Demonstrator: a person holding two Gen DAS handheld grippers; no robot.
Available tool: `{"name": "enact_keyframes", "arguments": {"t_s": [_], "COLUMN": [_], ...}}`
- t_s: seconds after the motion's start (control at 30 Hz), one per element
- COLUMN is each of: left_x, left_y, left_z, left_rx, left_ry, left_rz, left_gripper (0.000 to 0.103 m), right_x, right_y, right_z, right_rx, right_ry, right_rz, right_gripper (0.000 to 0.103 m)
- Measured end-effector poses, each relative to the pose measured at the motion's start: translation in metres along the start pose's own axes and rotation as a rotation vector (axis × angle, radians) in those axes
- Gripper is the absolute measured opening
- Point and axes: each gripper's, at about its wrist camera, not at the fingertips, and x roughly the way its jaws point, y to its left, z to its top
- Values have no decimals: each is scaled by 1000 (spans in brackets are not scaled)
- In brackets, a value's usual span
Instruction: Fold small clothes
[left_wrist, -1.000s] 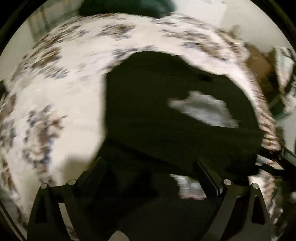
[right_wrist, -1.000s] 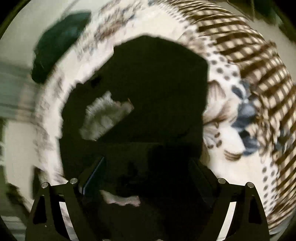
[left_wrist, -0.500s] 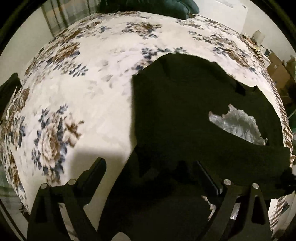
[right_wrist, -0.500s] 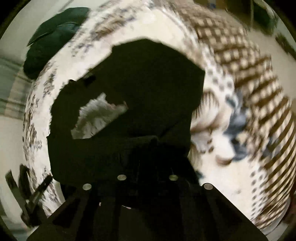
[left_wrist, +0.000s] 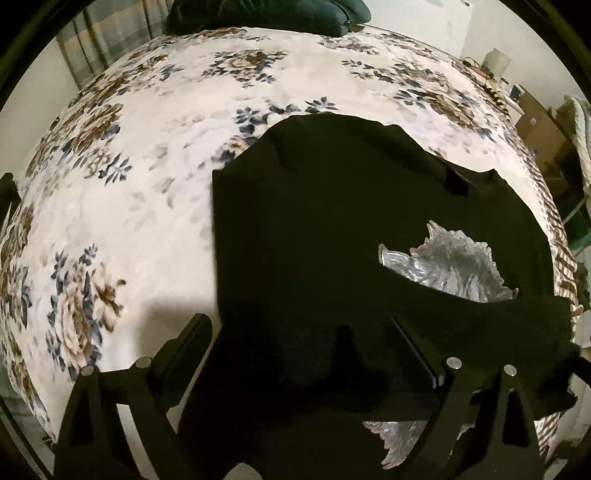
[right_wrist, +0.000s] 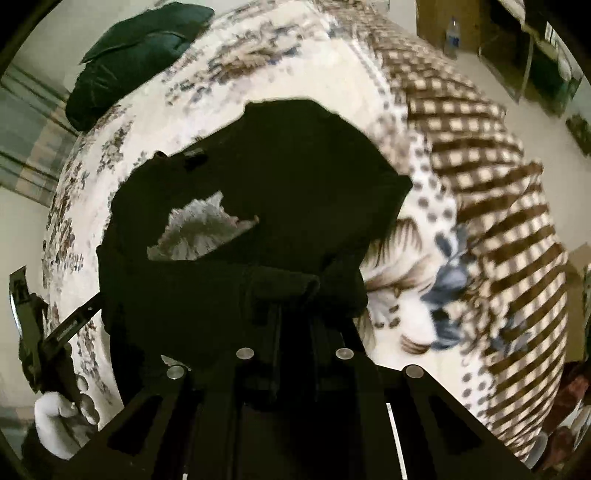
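A black shirt (left_wrist: 332, 229) with a silver print (left_wrist: 454, 262) lies on a floral bedspread (left_wrist: 147, 177). Its near part is folded over the print. My left gripper (left_wrist: 299, 350) is open, its fingers wide apart over the shirt's near left edge. In the right wrist view the shirt (right_wrist: 288, 177) fills the middle, the print (right_wrist: 199, 229) showing at left. My right gripper (right_wrist: 291, 291) is shut on a bunched fold of the black shirt. The left gripper (right_wrist: 55, 332) shows at the far left, held by a white-gloved hand.
A dark green pillow (left_wrist: 266, 14) lies at the far end of the bed, also in the right wrist view (right_wrist: 133, 55). A brown checked blanket (right_wrist: 498, 184) covers the bed's right side. A water bottle (right_wrist: 451, 37) and cardboard boxes (left_wrist: 535, 133) stand beyond the bed.
My right gripper has closed on the shirt's near edge and lifted the fold. My left gripper stayed open and the shirt shifted rightward in its view.
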Motion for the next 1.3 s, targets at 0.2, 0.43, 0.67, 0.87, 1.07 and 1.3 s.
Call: {"name": "enact_keyframes", "arguments": {"t_s": [0.2, 0.43, 0.67, 0.87, 1.07, 1.3], "left_x": [7, 18, 24, 11, 22, 43], "left_y": [3, -2, 4, 12, 12, 10], "left_z": [-1, -4, -9, -5, 4, -5], "left_rx": [-10, 37, 26, -17, -30, 12], "left_ry": [19, 35, 69, 45, 60, 135], "left_rz": [13, 62, 64, 31, 19, 15], "left_gripper": [96, 96, 96, 96, 96, 96], "right_x": [41, 75, 35, -24, 17, 49], "right_y": [-32, -32, -3, 25, -11, -76], "right_z": [-5, -21, -24, 2, 46, 42], "right_rx": [175, 247, 137, -37, -24, 277], "right_ry": [172, 199, 64, -92, 23, 142], "right_rz": [146, 111, -27, -37, -101, 55], "right_gripper": [65, 37, 6, 6, 6, 35]}}
